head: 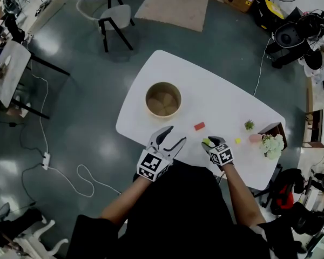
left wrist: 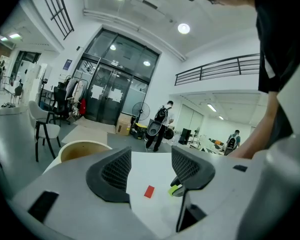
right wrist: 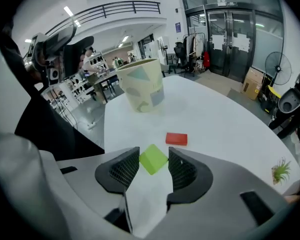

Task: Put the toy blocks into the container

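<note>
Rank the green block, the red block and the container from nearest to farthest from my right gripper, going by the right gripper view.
1. green block: clamped between the right gripper's tongs.
2. red block: on the table just ahead, slightly right.
3. container: farthest, back and to the left.

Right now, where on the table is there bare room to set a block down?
Bare: the wide stretch of table between the container and the small plant, beyond the red block. Crowded: the right end around the flowers.
</note>
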Motion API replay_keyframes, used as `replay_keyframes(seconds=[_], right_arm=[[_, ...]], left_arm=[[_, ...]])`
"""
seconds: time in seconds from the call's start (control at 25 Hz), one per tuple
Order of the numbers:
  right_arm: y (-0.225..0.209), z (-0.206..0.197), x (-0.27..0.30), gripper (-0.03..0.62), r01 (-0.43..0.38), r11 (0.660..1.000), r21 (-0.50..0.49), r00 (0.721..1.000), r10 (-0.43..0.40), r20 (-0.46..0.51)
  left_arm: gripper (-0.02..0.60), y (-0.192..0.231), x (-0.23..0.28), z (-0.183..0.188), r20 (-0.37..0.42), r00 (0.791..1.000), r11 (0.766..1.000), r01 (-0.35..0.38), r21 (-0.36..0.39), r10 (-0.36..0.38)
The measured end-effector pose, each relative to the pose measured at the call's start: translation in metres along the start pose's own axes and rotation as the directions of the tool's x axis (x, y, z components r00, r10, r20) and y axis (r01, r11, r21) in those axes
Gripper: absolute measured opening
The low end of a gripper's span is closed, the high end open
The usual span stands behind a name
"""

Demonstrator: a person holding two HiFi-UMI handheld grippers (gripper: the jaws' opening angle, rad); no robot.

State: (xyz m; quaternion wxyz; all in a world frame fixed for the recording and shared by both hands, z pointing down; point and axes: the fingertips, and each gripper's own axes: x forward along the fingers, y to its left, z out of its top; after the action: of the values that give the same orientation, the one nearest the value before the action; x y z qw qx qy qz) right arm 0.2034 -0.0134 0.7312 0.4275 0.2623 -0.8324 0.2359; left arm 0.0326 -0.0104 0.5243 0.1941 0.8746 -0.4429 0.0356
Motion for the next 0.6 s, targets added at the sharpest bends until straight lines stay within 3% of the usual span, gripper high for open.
replay_keyframes(seconds=[0.24, 0.6], right_arm=[[0.004, 0.032, 0.002, 0.173, -0.021, 0.997, -0.069, 1.000, 0.021, 0.005], [-0.004, 0.088, -0.008, 0.173, -0.014, 0.993, -0.114, 0.998, 0.020, 0.059]], left_arm=[[0.230, -0.001, 0.002, 0.002, 0.006, 0.999, 0.999, 0.036, 0.010, -0.036], [0.230, 0.006, 0.000, 0.006, 0.031, 0.999, 1.000, 0.029, -0.005, -0.029]])
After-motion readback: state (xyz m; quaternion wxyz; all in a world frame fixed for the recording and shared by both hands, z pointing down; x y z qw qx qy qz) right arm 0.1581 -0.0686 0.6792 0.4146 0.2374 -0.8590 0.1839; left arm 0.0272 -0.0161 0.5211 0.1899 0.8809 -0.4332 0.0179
